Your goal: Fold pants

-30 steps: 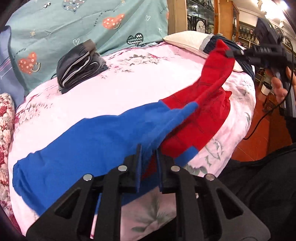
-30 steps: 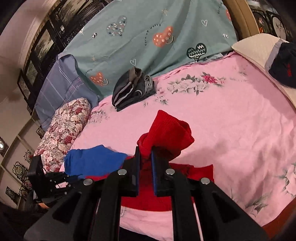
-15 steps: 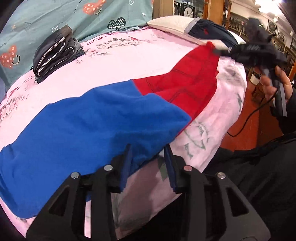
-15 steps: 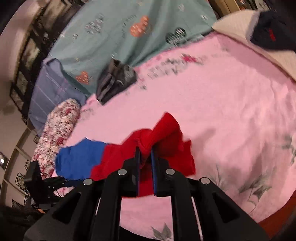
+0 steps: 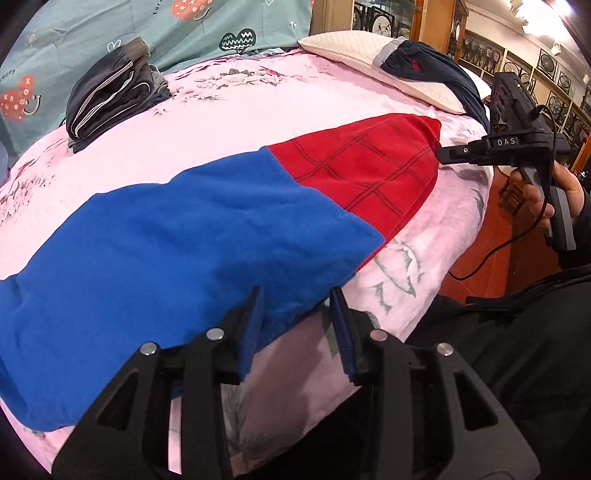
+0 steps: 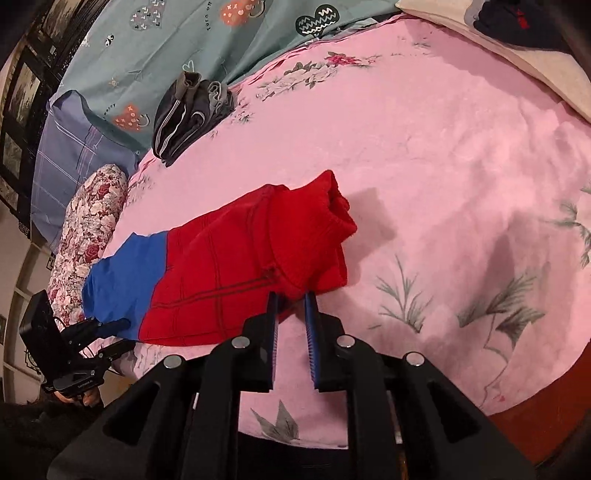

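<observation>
Left hand-held gripper point(image 5: 295, 328) is opening; the blue leg hem of the pants point(image 5: 207, 221) is sitting between its jaws, pads not pressing on the cloth. Released.

Right hand-held gripper point(image 6: 291, 325) is opening too, jaws only slightly apart. The red waistband end of the pants point(image 6: 258, 266) is lying right at its fingertips, a bit of red cloth poking into the gap; no clear pinch. Reading it as letting go.

Pants are lying flat across the near part of the bed, running lengthwise from one hand-held gripper to the other. Lower legs blue, upper part red with a dark grid-line pattern. Waistband end is bunching up and folding over itself; a dark drawstring is showing there. The blue end is lying smooth, with light wrinkles.

Bed is wearing a pink floral sheet point(image 6: 424, 155). A folded stack of dark clothes point(image 5: 110, 92) is sitting well apart from the pants, towards the teal heart-print quilt point(image 5: 207, 26). A cream pillow point(image 5: 354, 48) is carrying a dark navy garment point(image 5: 428, 70). A floral bolster point(image 6: 88, 229) is lying along the edge. Framed pictures are lining the walls.
</observation>
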